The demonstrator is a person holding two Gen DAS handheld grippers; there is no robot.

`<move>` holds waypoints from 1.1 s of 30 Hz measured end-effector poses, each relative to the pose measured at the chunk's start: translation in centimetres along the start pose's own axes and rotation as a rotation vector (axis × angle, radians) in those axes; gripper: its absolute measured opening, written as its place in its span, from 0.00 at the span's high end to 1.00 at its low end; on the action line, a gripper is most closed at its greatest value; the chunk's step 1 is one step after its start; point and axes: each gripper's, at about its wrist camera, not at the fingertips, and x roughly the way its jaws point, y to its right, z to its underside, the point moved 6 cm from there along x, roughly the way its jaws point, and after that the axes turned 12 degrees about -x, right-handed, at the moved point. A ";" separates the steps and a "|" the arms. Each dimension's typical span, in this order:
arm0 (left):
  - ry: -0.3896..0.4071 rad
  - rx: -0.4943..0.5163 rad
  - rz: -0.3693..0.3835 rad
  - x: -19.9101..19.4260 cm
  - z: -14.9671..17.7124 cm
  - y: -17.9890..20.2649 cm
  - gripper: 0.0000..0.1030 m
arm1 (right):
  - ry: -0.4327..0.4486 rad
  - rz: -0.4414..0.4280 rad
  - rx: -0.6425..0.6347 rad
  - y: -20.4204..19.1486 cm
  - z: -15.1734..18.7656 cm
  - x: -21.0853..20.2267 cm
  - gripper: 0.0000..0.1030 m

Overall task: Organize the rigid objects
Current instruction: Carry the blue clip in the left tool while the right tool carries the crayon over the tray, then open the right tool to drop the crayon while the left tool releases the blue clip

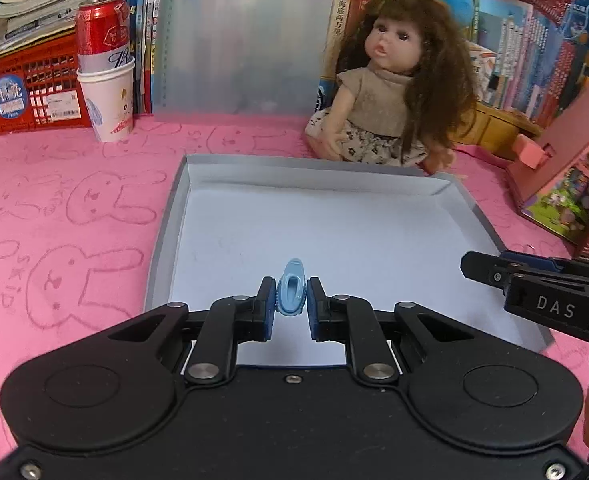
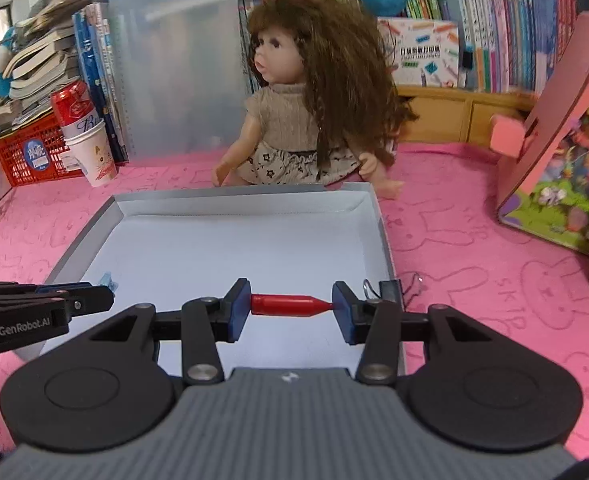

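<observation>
One light-blue clip [image 1: 291, 289] stands on end, its long axis pointing away, pinched between the left gripper's [image 1: 291, 307] closed fingers over the shallow white box [image 1: 374, 196]. One red marker cap [image 2: 290, 304] lies crosswise, tip rightward, clamped by the right gripper [image 2: 291, 308]. One black binder clip [image 2: 392, 289] sits beside the box's right wall; one doll [image 2: 306, 92] sits behind it.

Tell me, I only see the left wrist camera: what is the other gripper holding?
Observer: The right gripper is shut on a red pen cap, gripped end to end.
Operator: Is anything hiding next to it?
Observer: Yes, a black binder clip lies by the right wall of the tray.
Operator: Is the cap over the tray?
Observer: Yes, above its near right part, while the left gripper holds the blue clip at the left.
</observation>
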 end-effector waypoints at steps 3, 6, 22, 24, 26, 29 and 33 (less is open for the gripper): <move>-0.002 -0.006 -0.024 1.3 -0.6 -0.1 0.85 | -0.011 -0.018 0.015 0.2 -0.4 1.1 0.52; -0.022 -0.018 -0.032 2.7 -1.2 -0.2 0.85 | -0.023 -0.031 0.015 0.4 -0.9 2.3 0.52; -0.081 -0.020 -0.075 6.3 -3.1 -0.3 0.85 | -0.108 -0.047 -0.008 0.1 -2.0 5.9 0.51; -0.092 -0.016 -0.067 6.5 -3.2 -0.2 0.85 | -0.122 -0.047 -0.010 0.1 -2.1 6.2 0.52; -0.100 -0.005 -0.069 6.7 -3.3 -0.1 0.85 | -0.133 -0.049 -0.011 0.1 -2.3 6.5 0.52; -0.100 0.009 -0.075 6.8 -3.3 0.1 0.85 | -0.138 -0.053 -0.008 0.0 -2.5 6.7 0.51; -0.100 0.007 -0.075 6.8 -3.3 0.1 0.84 | -0.143 -0.059 -0.005 -0.2 -2.5 7.0 0.48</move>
